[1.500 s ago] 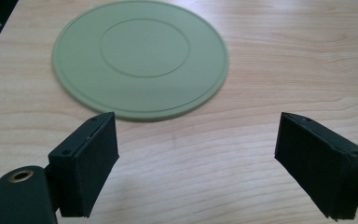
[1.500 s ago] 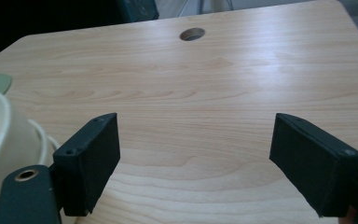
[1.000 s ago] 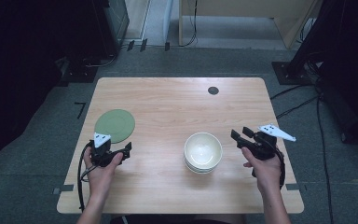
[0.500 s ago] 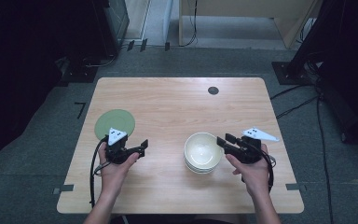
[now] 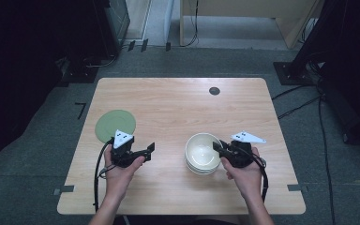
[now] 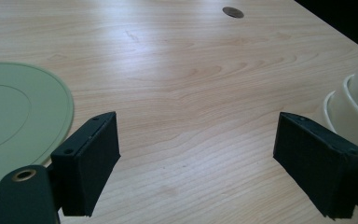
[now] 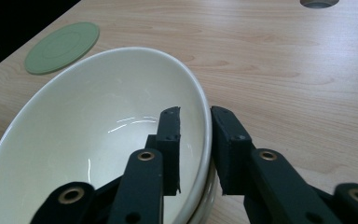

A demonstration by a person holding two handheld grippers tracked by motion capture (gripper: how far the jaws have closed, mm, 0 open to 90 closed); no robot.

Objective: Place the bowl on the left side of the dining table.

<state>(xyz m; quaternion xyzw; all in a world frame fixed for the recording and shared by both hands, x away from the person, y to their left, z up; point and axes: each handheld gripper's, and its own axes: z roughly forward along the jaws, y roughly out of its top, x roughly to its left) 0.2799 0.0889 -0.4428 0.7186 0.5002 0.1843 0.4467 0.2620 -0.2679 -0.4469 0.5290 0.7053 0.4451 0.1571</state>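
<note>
My right gripper [image 7: 195, 149] pinches the rim of the top cream bowl [image 5: 203, 151], one jaw inside and one outside, ready to peel it off the stack near the table's [image 5: 178, 101] front edge, while my left gripper [image 6: 209, 163] waits wide open and empty beside the green plate [image 5: 116, 125].

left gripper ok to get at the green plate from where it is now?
Probably yes. The left gripper is open, holds nothing, and the green plate lies bare on the table just beside it; nothing stands between them.
</note>
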